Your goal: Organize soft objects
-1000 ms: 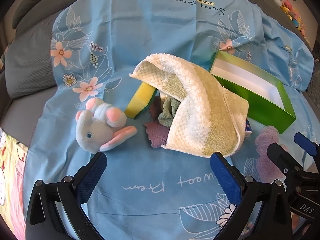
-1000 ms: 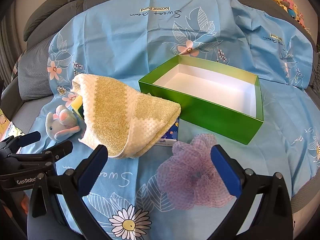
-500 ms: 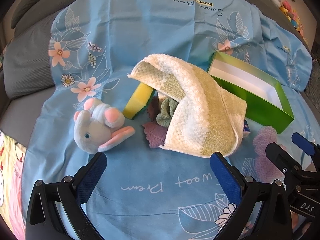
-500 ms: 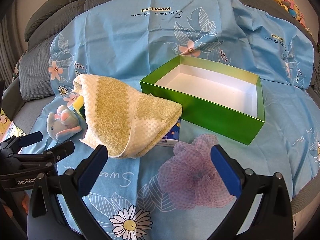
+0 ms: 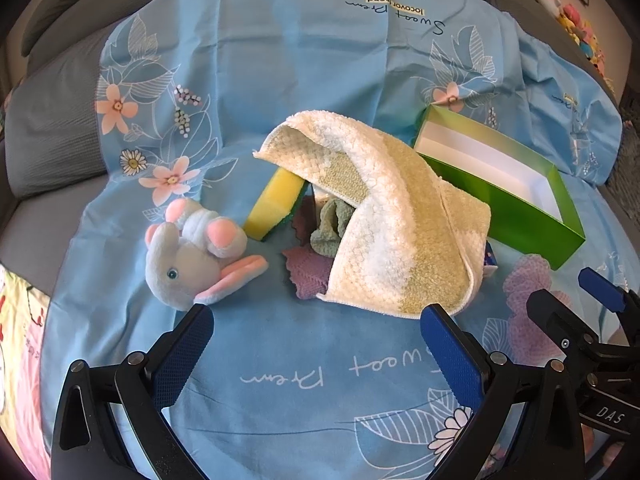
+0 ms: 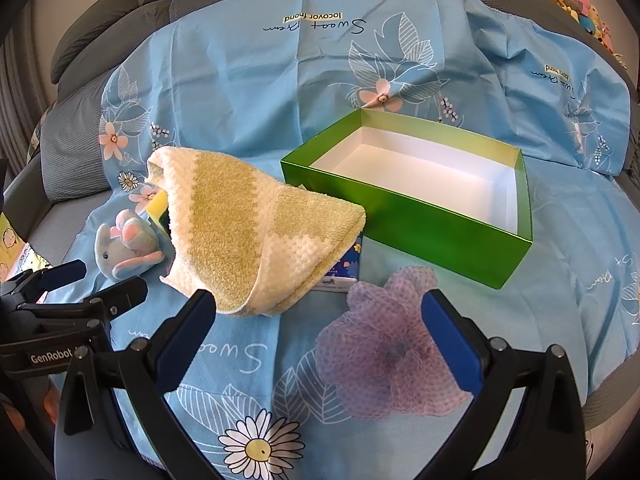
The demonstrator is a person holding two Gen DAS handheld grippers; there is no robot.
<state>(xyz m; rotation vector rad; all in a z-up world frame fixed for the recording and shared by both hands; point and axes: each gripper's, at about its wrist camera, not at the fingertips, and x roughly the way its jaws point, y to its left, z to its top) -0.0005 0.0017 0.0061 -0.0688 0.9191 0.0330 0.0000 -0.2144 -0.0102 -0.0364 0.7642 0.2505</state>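
A cream and green towel (image 5: 396,216) lies draped over a yellow sponge (image 5: 274,204), a green cloth (image 5: 332,228) and a purple cloth (image 5: 306,272). A grey and pink plush elephant (image 5: 192,256) lies left of them. An empty green box (image 6: 424,184) stands at the right, and a purple mesh puff (image 6: 388,344) lies in front of it. My left gripper (image 5: 316,344) is open and empty, short of the towel. My right gripper (image 6: 320,332) is open and empty, its jaws on either side of the puff. The towel also shows in the right wrist view (image 6: 248,232).
Everything lies on a blue flowered sheet (image 5: 300,60) spread over a grey sofa (image 5: 44,144). A small blue packet (image 6: 344,268) pokes out from under the towel. Plush toys (image 6: 580,8) sit on the sofa back at the far right.
Both grippers have crept slightly forward; the objects have not moved.
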